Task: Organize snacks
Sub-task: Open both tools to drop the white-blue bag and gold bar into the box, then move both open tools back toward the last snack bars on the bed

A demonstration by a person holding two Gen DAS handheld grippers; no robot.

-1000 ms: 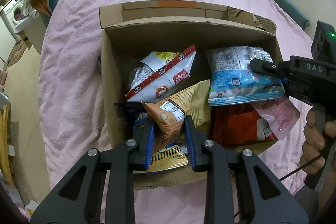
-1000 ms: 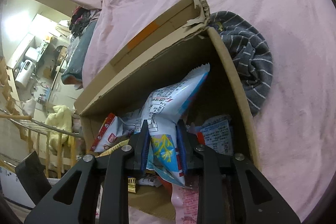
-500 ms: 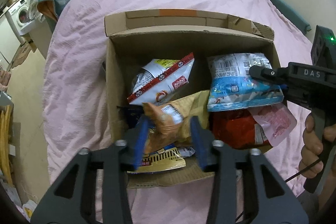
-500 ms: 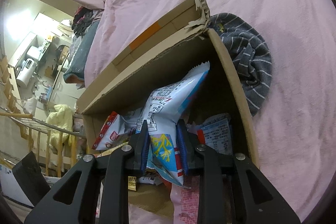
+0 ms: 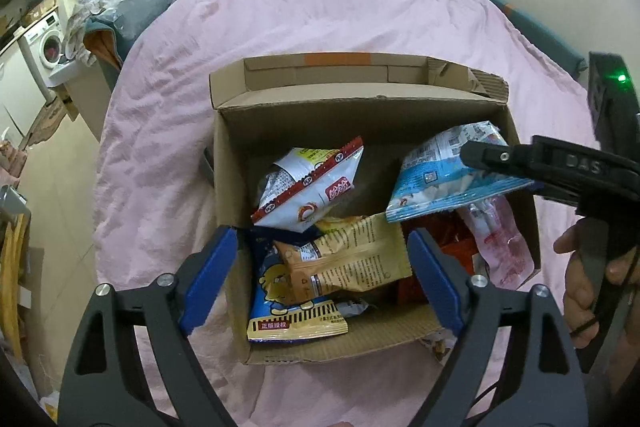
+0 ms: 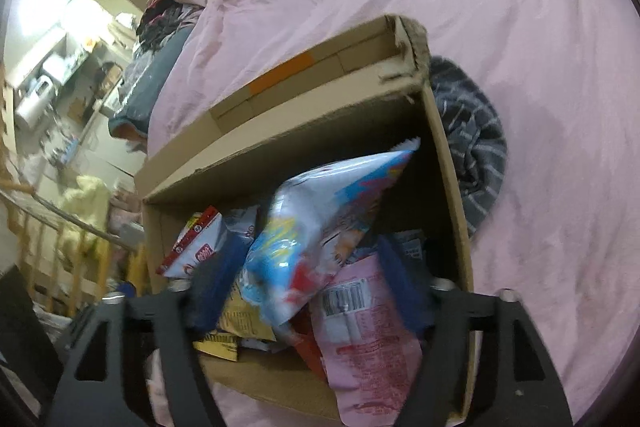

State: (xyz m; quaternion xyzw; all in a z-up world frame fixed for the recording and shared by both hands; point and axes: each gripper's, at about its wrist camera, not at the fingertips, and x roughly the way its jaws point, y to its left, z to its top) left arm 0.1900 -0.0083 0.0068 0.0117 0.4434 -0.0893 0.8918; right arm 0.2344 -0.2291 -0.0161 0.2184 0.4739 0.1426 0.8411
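An open cardboard box [image 5: 232, 163] of snack bags sits on a pink bed. My left gripper [image 5: 320, 259] is open above the box's near side, with a tan snack bag [image 5: 352, 259] lying loose between its blue pads. A red-and-white bag [image 5: 308, 183] leans behind it. My right gripper [image 6: 308, 279] is open; a light blue bag [image 6: 316, 227] lies between its spread fingers, seemingly free. In the left wrist view the right gripper [image 5: 480, 157] reaches over that blue bag [image 5: 440, 183].
A blue-and-yellow bag [image 5: 288, 299], a red bag and a pink packet [image 6: 368, 339] also lie in the box. A striped grey cloth [image 6: 472, 147] lies right of the box. The bed's left edge drops to the floor, with a washing machine [image 5: 48, 47] beyond.
Both grippers have opened. The left let go of the tan bag, which dropped into the box, and pulled back and up. The right released the light blue bag.
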